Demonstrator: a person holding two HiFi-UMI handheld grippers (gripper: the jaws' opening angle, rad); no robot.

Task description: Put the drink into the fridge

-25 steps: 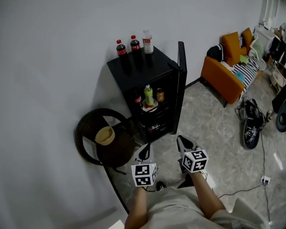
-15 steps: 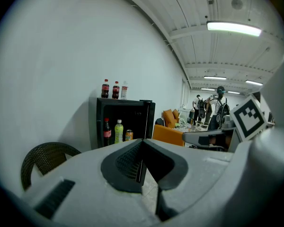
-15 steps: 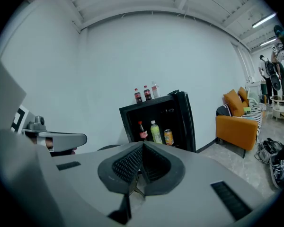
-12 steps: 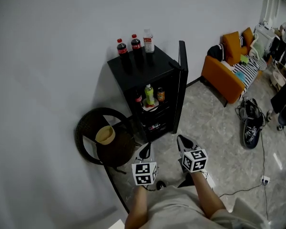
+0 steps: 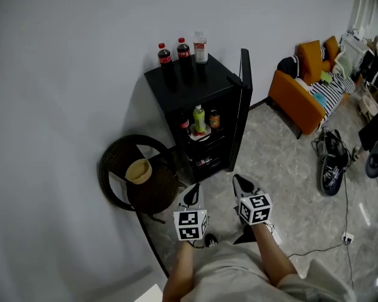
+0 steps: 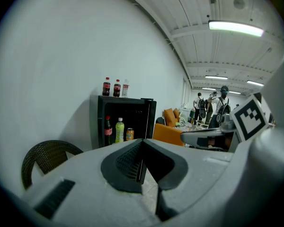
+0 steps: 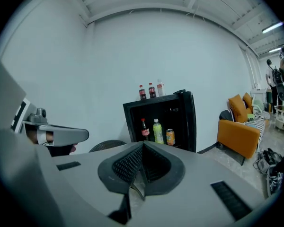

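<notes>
Left grey moulded plastic gripper (image 5: 190, 197) and right grey moulded plastic gripper (image 5: 242, 185): ribbed pads pressed together, nothing between. Ahead, well apart from both, black boxy mini fridge (image 5: 198, 87), door standing open. On its top, two red-capped cola bottles (image 5: 164, 54) and a clear plastic bottle (image 5: 201, 48) (labels too small to read). Lower shelves lost in shadow.

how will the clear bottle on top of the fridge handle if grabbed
The clear bottle stands tall and narrow on the fridge top, so a sideways nudge would probably tip it. Its round body would likely roll once down. It looks like thin plastic, so squeezing may dent it.
</notes>
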